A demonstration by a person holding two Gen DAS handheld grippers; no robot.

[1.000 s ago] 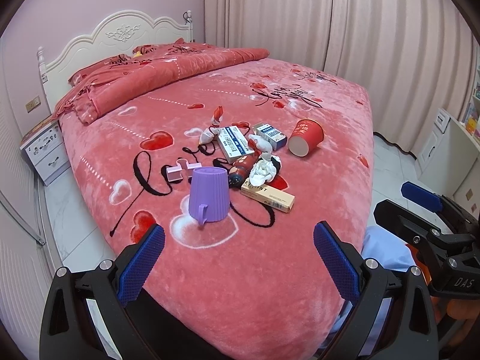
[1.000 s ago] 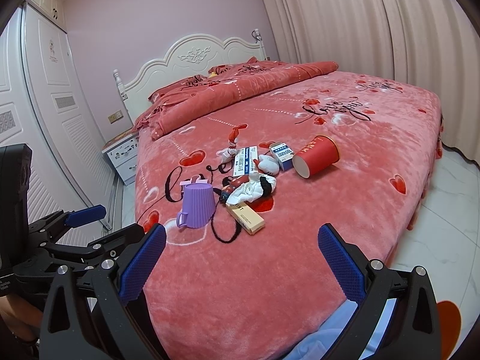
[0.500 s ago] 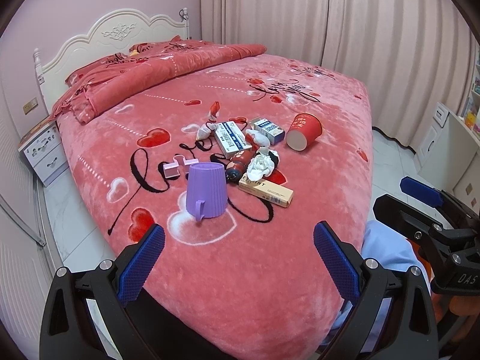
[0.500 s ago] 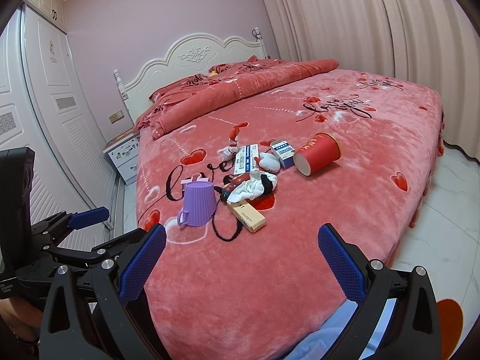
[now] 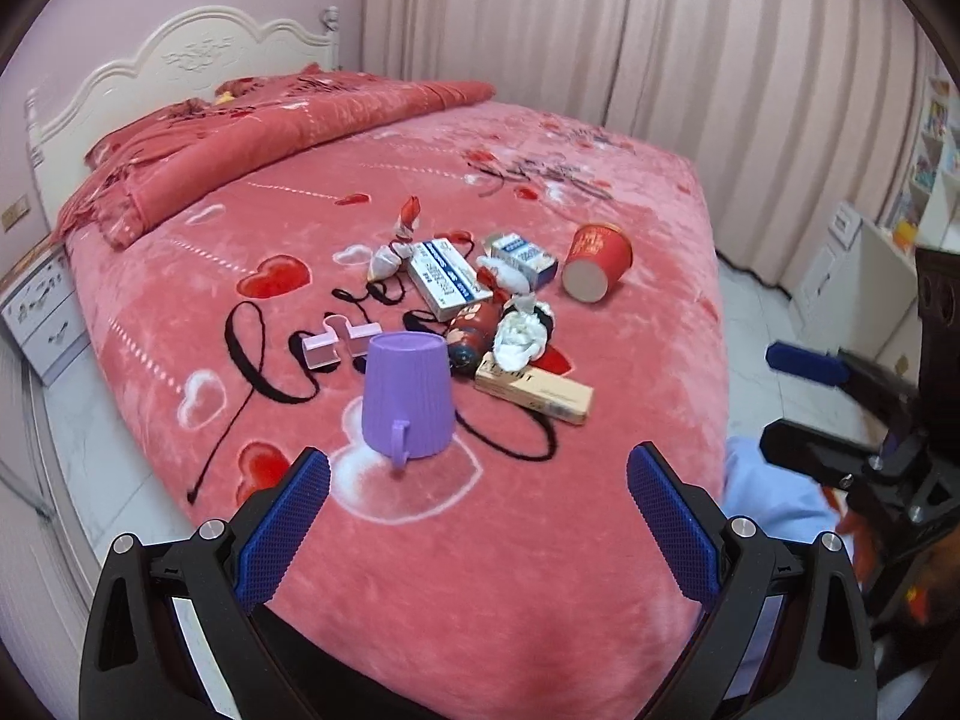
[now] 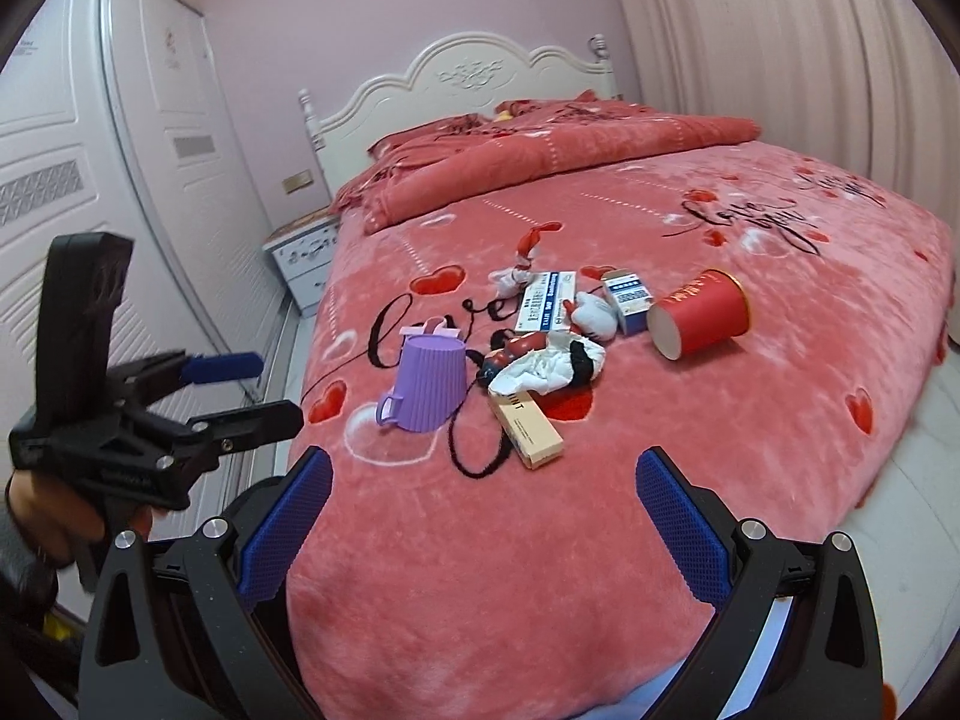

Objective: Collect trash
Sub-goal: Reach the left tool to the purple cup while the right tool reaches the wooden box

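A pile of trash lies mid-bed: a red paper cup (image 5: 597, 263) on its side, crumpled white tissue (image 5: 521, 336), a tan carton (image 5: 533, 389), blue-and-white boxes (image 5: 447, 281) and a knotted wrapper (image 5: 401, 240). A purple mug (image 5: 408, 399) stands upside down just ahead of my left gripper (image 5: 477, 501), which is open and empty. My right gripper (image 6: 483, 504) is open too, hanging over the bed's near edge, with the tan carton (image 6: 527, 429), tissue (image 6: 549, 367), purple mug (image 6: 429, 387) and red cup (image 6: 699, 312) ahead of it.
The pink heart-print bed (image 5: 540, 570) has a rolled quilt (image 5: 270, 150) near the white headboard (image 5: 180, 54). A small pink holder (image 5: 339, 339) lies behind the mug. A nightstand (image 6: 303, 264) and wardrobe doors (image 6: 120, 180) stand left; curtains (image 5: 660, 30) hang behind.
Both grippers have moved closer to the bed and the pile, which looks larger in both views. The right gripper's view has swung left. Nothing has been grasped.
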